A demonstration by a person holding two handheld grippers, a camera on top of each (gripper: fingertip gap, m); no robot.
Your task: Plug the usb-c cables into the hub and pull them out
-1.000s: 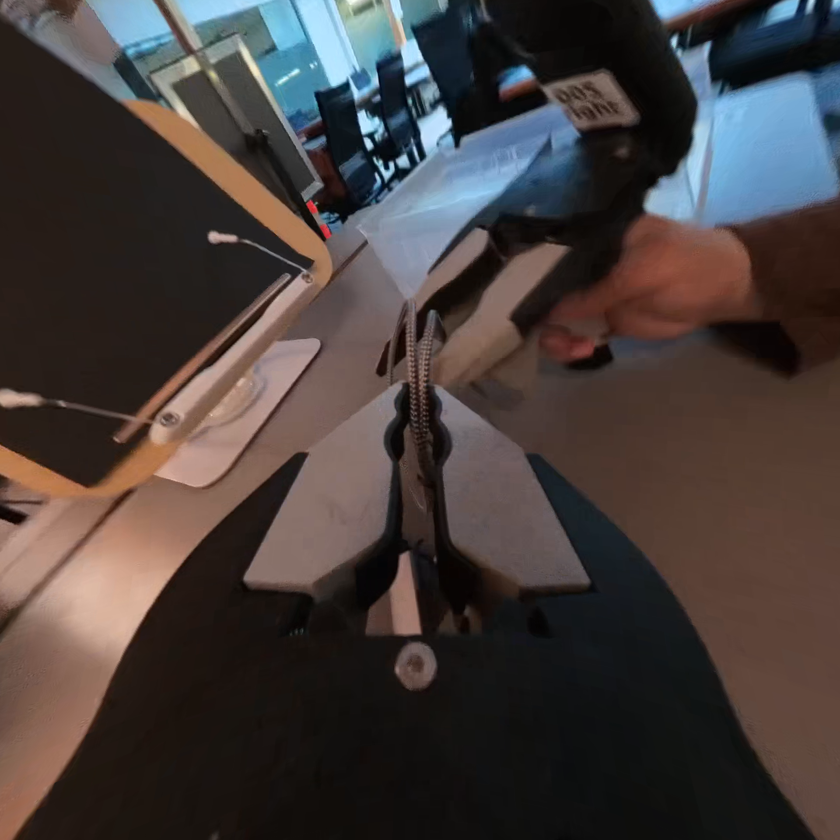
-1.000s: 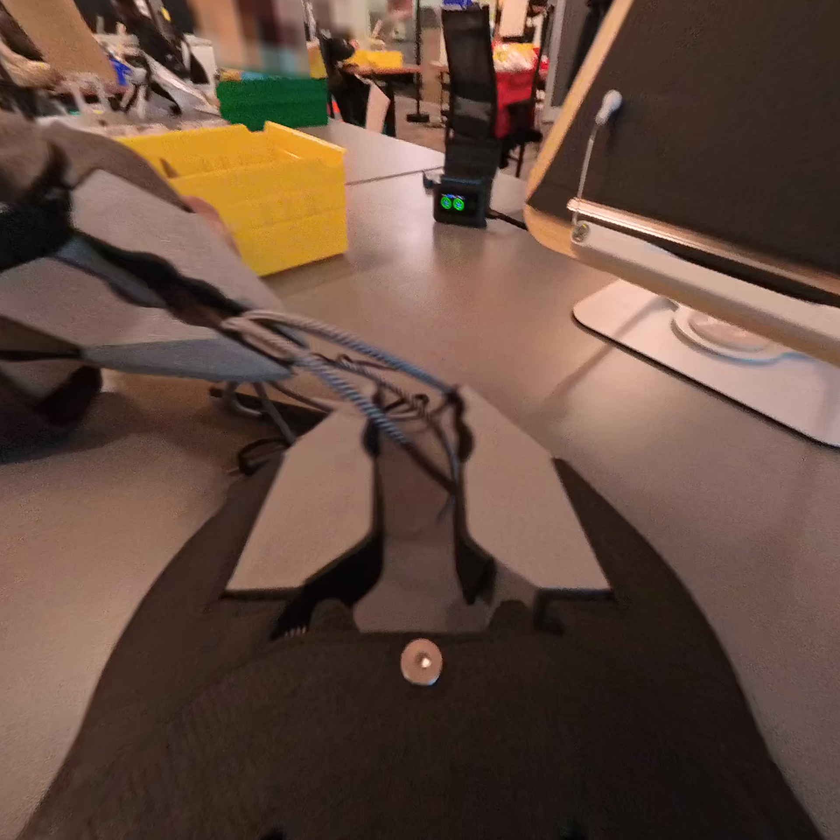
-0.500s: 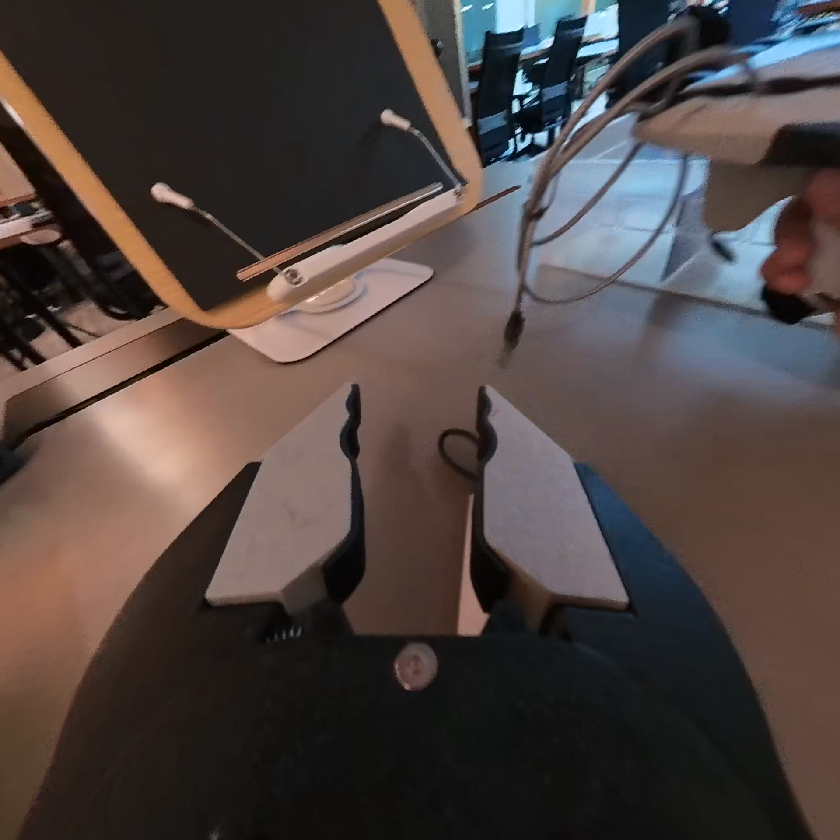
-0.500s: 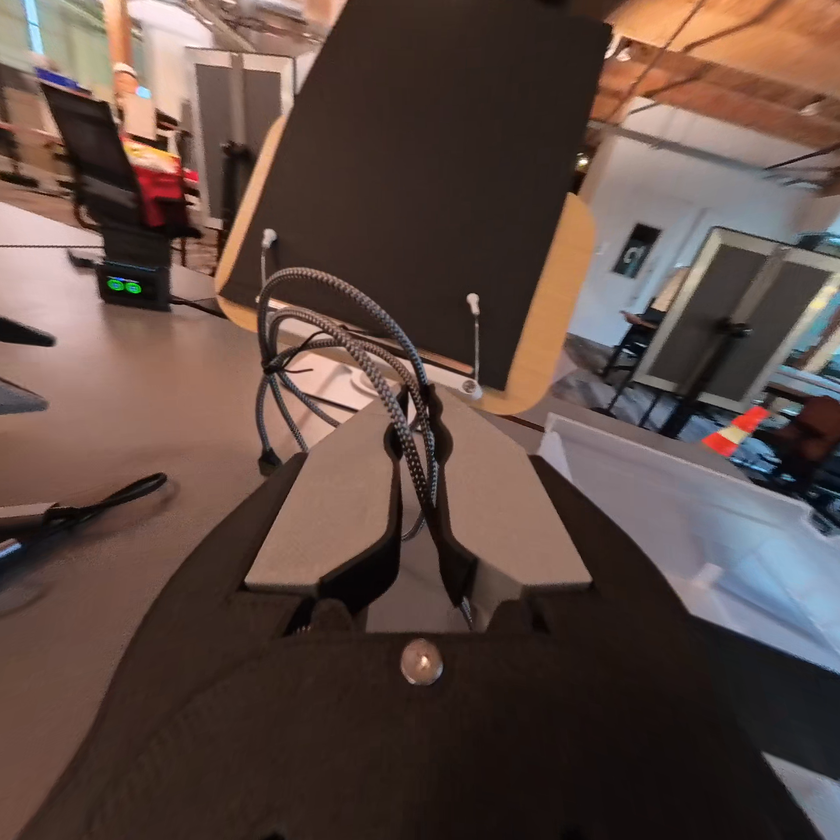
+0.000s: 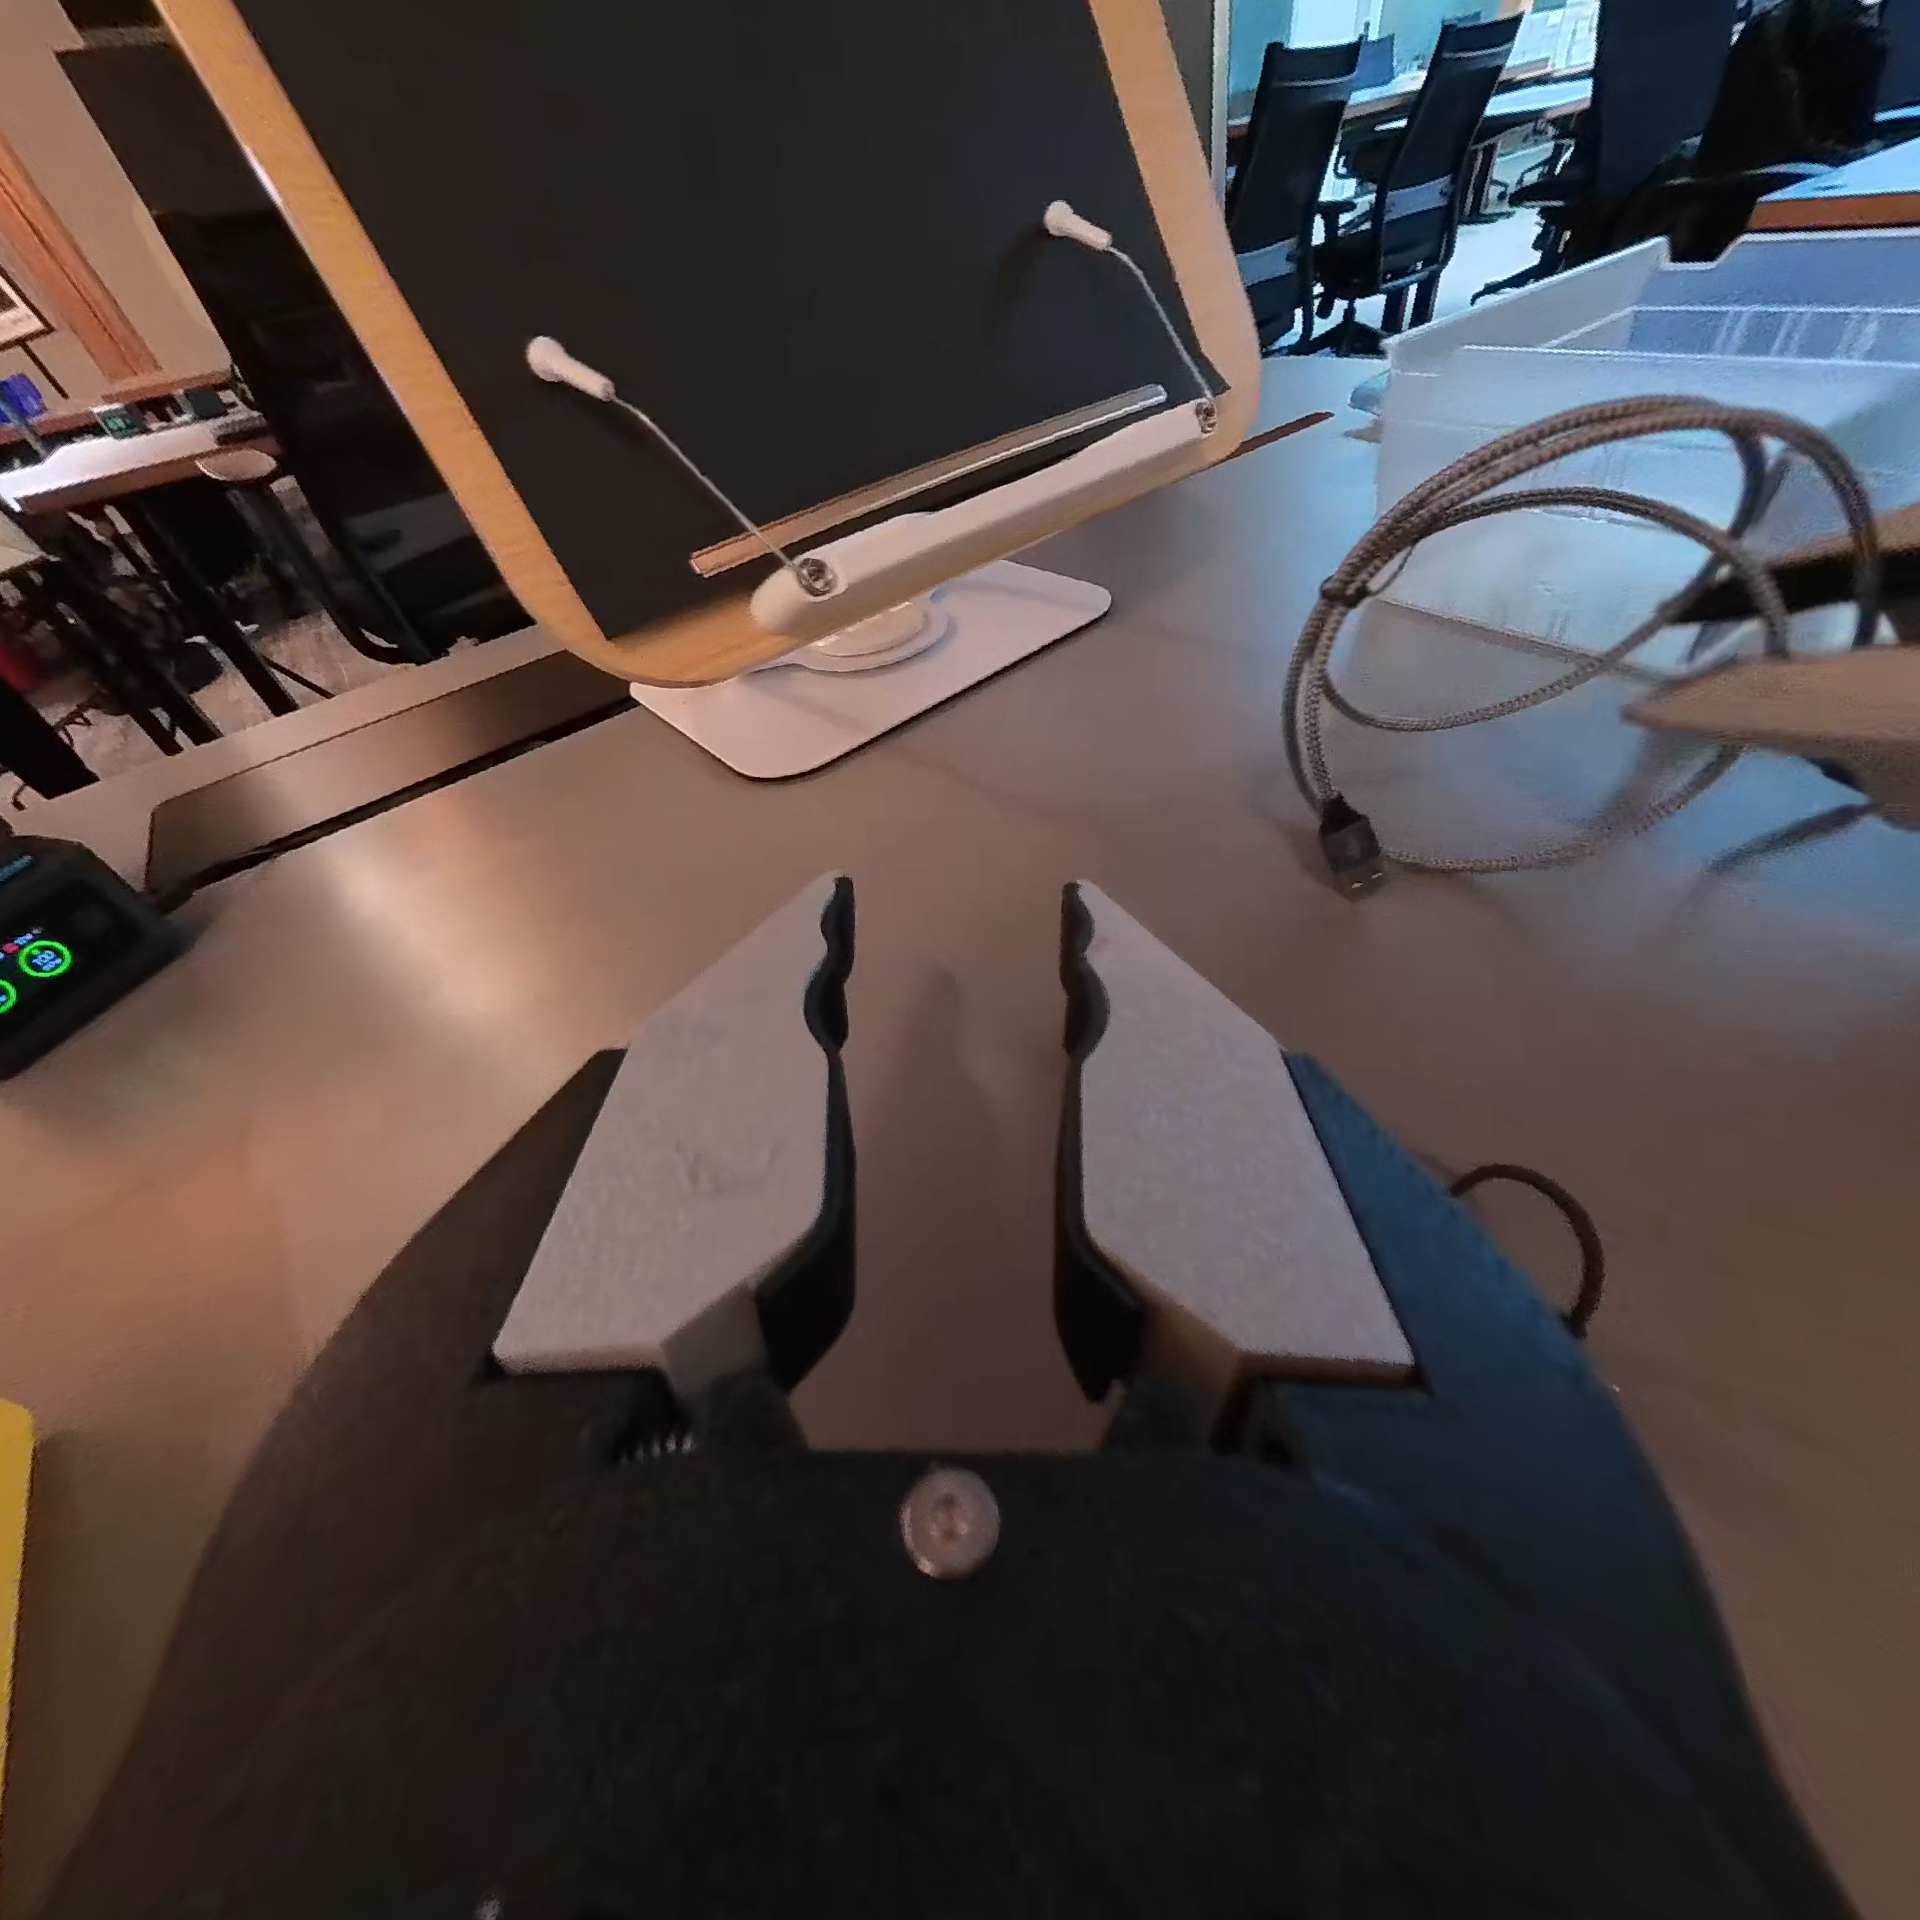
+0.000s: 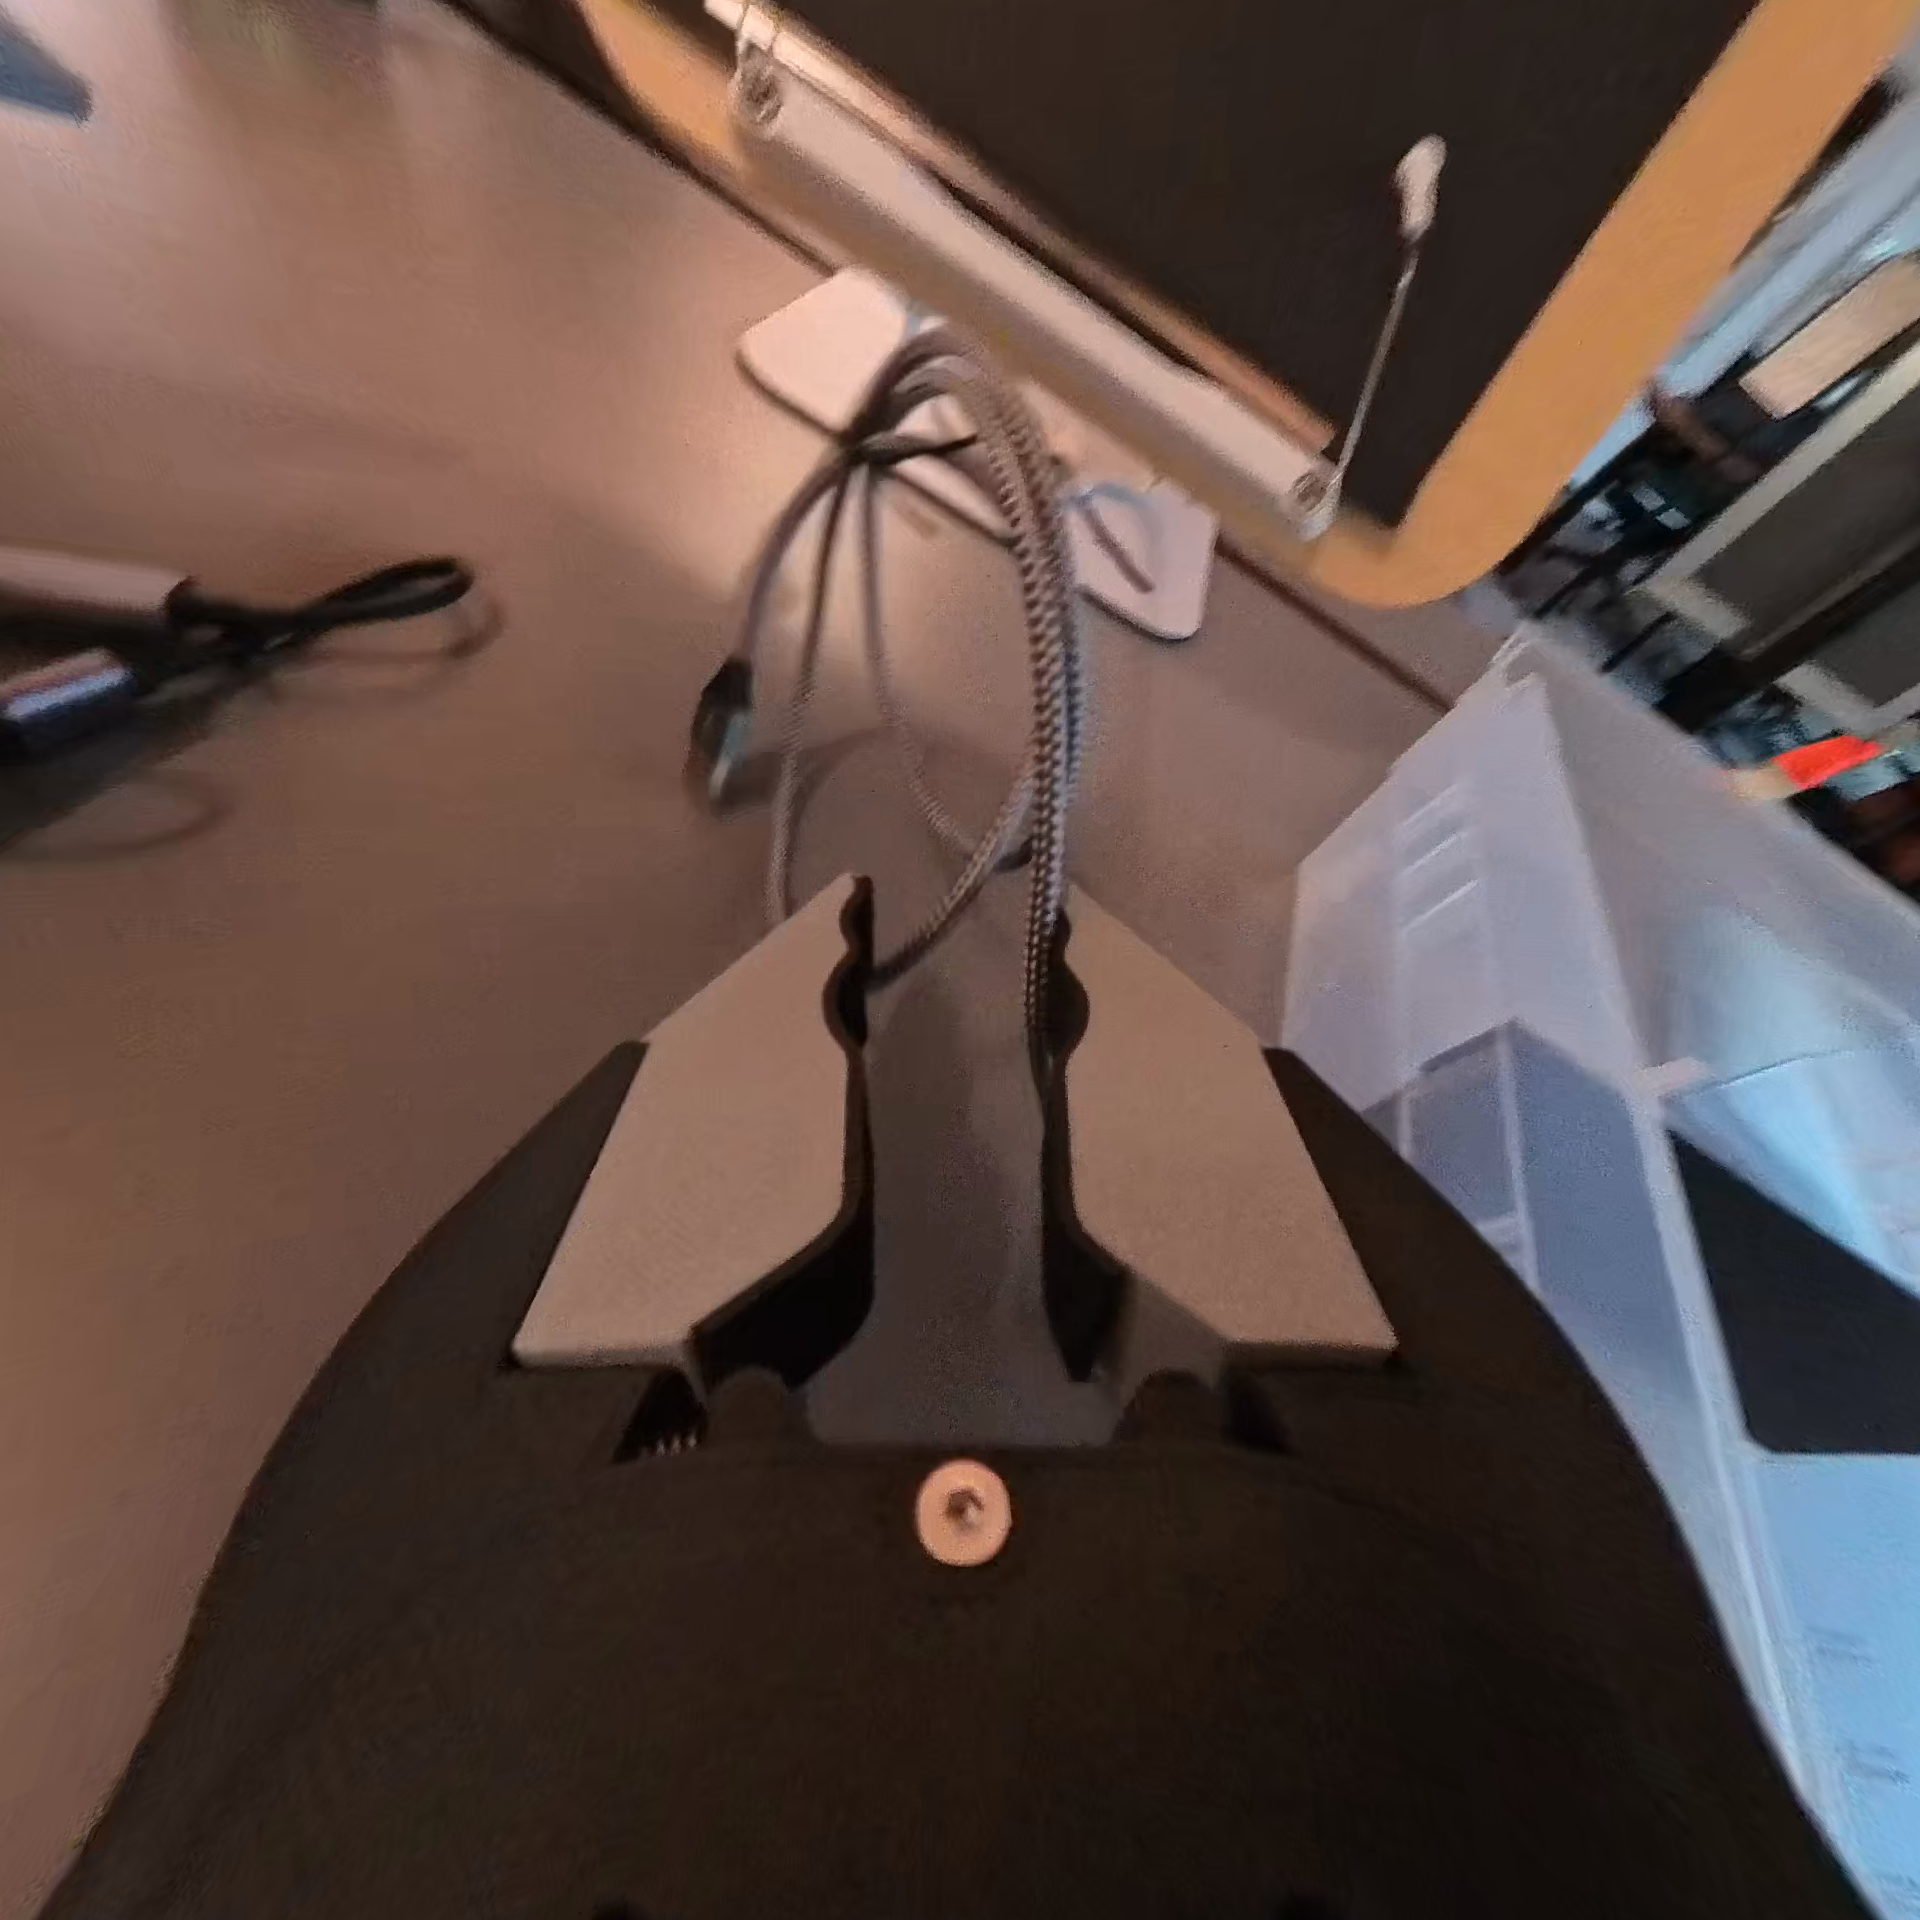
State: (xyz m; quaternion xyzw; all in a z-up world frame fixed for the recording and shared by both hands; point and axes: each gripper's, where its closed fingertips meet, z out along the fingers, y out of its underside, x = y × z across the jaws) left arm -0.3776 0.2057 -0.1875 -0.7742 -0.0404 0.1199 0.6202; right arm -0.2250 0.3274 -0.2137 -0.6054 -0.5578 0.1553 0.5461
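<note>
Two claws show, one per wrist view. Nearest in the left wrist view, the left claw point(image 5: 956, 935) hovers low over the grey bench point(image 5: 1195, 790) with its jaws spread and only bare bench surface between them. Just behind its right finger a thin dark cord loop point(image 5: 1558, 1247) lies on the bench. Farther ahead and to the right, the braided usb-c cable point(image 5: 1455, 540) arches in loose coils, its metal plug point(image 5: 1349, 850) touching the bench. At the right edge a grey finger of the other claw reaches into the coils. A small black device with a lit screen point(image 5: 52, 966) sits at the far left, and a yellow edge pokes in at the lower left corner. Beyond stands a tilted stand with a black board and wood rim point(image 5: 727, 260) on a white base, and a clear plastic bin point(image 5: 1662, 343) lies to its right. Office chairs stand in the background.

The right wrist view is blurred. The right claw point(image 6: 961, 914) has its jaws parted by a clear gap, and the braided cable point(image 6: 1049, 623) rises from between the tips, lying against the right finger; whether it is truly pinched I cannot tell. The cable's coils hang ahead, bound by a dark tie, with a plug dangling over the bench point(image 6: 364, 987). At left lies the hub point(image 6: 62, 696) with its dark cord, well apart from the cable. The stand point(image 6: 1351, 156) looms behind, and the clear bin point(image 6: 1558, 935) fills the right.
</note>
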